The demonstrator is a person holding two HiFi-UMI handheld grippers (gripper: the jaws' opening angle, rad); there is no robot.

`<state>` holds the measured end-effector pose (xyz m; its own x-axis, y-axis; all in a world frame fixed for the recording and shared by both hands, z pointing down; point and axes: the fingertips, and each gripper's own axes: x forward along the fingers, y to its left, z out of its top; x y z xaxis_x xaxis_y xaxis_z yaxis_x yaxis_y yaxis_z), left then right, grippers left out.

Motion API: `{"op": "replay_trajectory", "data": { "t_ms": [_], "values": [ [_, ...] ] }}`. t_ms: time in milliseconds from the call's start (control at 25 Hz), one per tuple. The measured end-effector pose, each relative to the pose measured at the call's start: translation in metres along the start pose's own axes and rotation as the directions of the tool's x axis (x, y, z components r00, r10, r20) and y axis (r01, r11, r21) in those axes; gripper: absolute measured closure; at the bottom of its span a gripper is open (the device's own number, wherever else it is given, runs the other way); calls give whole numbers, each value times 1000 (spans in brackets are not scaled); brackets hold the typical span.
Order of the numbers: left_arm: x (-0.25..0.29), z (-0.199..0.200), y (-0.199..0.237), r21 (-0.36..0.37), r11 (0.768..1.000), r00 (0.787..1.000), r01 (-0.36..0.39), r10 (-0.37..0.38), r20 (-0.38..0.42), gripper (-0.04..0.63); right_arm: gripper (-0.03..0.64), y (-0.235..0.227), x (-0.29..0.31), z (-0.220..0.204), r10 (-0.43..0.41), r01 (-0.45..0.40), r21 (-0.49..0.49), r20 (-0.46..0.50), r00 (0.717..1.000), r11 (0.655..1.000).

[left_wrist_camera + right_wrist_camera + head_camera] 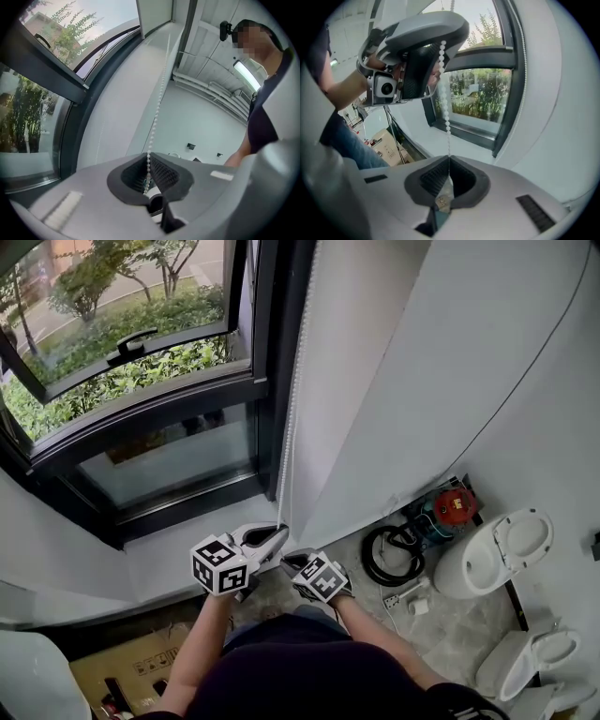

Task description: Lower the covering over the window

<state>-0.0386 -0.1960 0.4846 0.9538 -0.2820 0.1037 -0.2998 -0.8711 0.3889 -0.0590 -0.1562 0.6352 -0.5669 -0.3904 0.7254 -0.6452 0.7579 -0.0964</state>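
Both grippers clamped on the blind's bead chain, close in front of the body.

The left gripper (277, 534) is held on a bare forearm (199, 643) reaching forward, its jaws angled up and to the right and closed tight on the bead chain (293, 399). The right gripper (289, 562) sits just beside and slightly below it, pointing left. Its jaws are likewise pinched on the same chain, which runs straight from one gripper to the other. The chain rises beside the window (141, 381) frame. The white covering (154, 16) shows only high at the window head, and the glass below is uncovered.
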Motion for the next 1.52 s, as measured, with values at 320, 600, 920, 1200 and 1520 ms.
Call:
{"op": "replay_trajectory", "data": {
  "t_ms": [320, 600, 920, 1200, 1520],
  "values": [
    [6, -6, -6, -8, 1000, 1000, 26, -26, -17, 577, 604, -5, -5, -1, -10, 10, 5, 5, 1000, 1000],
    [6, -37, -8, -69, 997, 998, 24, -28, -60, 577, 604, -4, -9, -1, -12, 11, 11, 11, 1000, 1000],
    [18, -55, -13, -68, 997, 991, 45, -53, -123, 577, 604, -6, -11, -6, -27, 27, 12, 16, 1000, 1000],
    [11, -62, -6, -105, 994, 993, 29, -40, -112, 577, 604, -9, -19, 6, -25, 22, 55, 62, 998, 998],
    [10, -100, 3, -155, 988, 981, -3, -27, -192, 577, 604, -22, -34, 18, -21, 13, 101, 86, 996, 995]
  ]
}}
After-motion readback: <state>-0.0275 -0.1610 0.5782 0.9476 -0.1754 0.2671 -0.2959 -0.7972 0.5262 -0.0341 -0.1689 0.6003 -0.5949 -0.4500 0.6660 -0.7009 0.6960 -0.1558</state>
